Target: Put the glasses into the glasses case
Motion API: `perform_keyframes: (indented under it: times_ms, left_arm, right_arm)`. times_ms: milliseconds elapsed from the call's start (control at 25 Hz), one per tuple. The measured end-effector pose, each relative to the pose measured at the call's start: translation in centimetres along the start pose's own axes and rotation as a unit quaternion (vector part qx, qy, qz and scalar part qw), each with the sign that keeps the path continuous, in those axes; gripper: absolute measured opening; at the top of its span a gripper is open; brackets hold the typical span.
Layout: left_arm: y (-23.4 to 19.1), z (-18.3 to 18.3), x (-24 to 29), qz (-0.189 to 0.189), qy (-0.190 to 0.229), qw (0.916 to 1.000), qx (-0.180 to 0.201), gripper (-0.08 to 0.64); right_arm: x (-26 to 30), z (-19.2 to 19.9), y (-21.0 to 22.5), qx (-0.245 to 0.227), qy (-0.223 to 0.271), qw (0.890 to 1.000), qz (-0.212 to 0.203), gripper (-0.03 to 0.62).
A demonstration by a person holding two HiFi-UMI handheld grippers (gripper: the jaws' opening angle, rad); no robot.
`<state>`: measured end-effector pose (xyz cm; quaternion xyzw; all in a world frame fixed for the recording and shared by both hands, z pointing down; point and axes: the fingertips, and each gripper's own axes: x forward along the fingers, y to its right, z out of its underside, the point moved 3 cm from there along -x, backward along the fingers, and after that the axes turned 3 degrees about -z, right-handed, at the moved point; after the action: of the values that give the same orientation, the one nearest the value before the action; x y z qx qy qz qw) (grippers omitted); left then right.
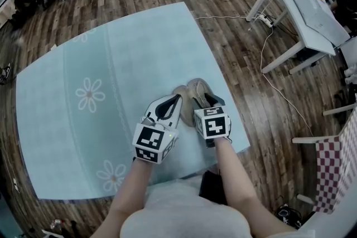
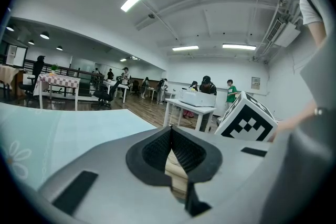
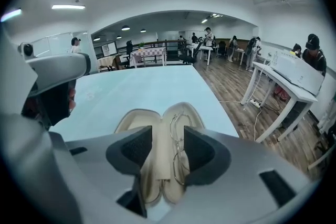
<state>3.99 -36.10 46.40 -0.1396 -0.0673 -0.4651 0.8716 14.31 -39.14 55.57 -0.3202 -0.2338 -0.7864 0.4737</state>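
— Pale blue tablecloth [image 1: 67, 120] lay under everything. Where were the glasses [image 3: 178, 150]?
— In the right half of the open glasses case [image 3: 137, 120], just below my right gripper [image 3: 168, 145], whose jaws stood wide apart. My left gripper [image 2: 170, 136] was pinched together beside the case's left half.

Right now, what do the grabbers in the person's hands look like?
Both the left gripper and right gripper have light grey bodies, black ribbed pads and a white cube with black square markers. The top worn is pale and short-sleeved.
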Motion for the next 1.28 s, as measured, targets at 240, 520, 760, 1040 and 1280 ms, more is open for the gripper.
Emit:
perform_keyframes:
  times_ms: [240, 520, 760, 1040, 1280]
  left_arm:
    - [-0.1, -0.8, -1.1, -0.005, 0.009, 0.9999, 0.004, 0.008]
    - [1.0, -1.8, -2.5, 0.000, 0.021, 0.9997, 0.016, 0.009]
    - [1.8, -2.1, -3.9, 0.005, 0.031, 0.9993, 0.022, 0.008]
    - [2.4, -3.1, -5.3, 0.019, 0.046, 0.9982, 0.033, 0.008]
    - [3.2, -3.9, -7.2, 0.033, 0.058, 0.9970, 0.040, 0.008]
  right_arm:
    - [-2.3, -0.5, 0.2, 0.017, 0.036, 0.999, 0.016, 0.090]
    - [-5.2, -1.2, -0.5, 0.025, 0.080, 0.996, 0.015, 0.006]
    - [-7.3, -1.5, -1.9, 0.010, 0.110, 0.994, 0.001, 0.006]
    - [-9.7, -2.7, -3.7, -0.003, 0.149, 0.989, 0.001, 0.006]
    - [-11.9, -2.8, -5.9, -0.003, 0.168, 0.986, 0.000, 0.006]
